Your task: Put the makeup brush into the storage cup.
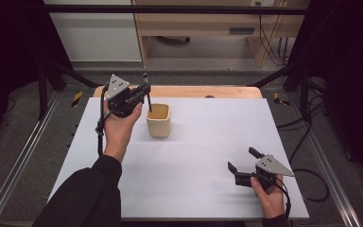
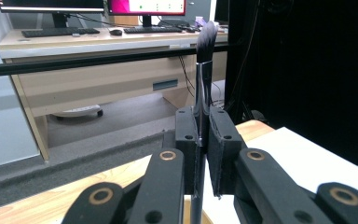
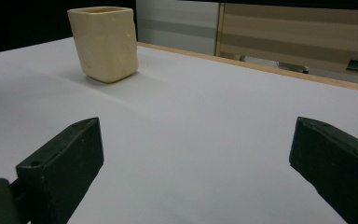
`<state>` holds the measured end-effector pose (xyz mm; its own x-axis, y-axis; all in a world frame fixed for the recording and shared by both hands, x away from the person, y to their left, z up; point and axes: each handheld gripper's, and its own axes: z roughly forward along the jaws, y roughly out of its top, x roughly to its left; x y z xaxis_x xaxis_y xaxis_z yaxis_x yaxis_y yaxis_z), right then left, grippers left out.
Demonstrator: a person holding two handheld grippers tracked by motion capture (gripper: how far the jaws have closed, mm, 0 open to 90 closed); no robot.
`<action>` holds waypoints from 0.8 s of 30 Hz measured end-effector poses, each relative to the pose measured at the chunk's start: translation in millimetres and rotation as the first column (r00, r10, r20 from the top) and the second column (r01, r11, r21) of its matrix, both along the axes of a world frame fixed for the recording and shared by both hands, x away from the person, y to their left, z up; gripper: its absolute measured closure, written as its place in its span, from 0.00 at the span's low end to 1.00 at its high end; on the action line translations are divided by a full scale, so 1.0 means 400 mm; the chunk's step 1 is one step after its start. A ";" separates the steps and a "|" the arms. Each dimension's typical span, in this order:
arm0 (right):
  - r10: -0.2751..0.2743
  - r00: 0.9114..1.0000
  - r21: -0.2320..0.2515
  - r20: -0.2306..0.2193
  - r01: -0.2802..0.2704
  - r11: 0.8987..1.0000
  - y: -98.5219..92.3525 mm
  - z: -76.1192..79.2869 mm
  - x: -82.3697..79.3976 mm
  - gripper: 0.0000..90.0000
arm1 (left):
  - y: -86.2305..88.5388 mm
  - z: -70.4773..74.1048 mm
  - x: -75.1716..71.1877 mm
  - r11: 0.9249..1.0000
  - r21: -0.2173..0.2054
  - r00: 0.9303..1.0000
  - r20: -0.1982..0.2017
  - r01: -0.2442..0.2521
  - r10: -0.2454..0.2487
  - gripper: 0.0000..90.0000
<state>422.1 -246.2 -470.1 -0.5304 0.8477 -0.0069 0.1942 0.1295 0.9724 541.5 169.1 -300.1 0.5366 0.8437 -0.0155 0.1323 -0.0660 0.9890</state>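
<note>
I've got the left gripper (image 1: 144, 92) clamped on the brush (image 2: 202, 88), upright, bristles up, handle tip over the cup (image 1: 159, 121) at its left rim. Right gripper (image 1: 242, 160) released, jaws wide, low on the table (image 1: 208, 156).

Right tongs (image 3: 196, 163) gape wide, nothing between the jaws, low over white tabletop (image 3: 205, 121). Cream cup (image 3: 105, 42) stands upright beyond the left jaw, well apart.

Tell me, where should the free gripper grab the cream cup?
Take the cup by its flat side walls near the middle, coming in level from the right gripper side. It stands upright, its sides are flat, and the brush in the left gripper hangs over its open top.
</note>
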 end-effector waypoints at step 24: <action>0.005 1.000 0.007 -0.001 -0.004 1.000 -0.002 0.001 -0.001 0.04 | -0.004 -0.004 0.024 0.999 -0.007 0.998 0.033 -0.044 0.044 0.93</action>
<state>421.6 -246.9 -469.5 -0.5342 0.8454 -0.0003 0.1942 0.1231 0.9732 551.2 167.3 -301.8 0.4989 0.8667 -0.0034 0.1024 -0.0550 0.9932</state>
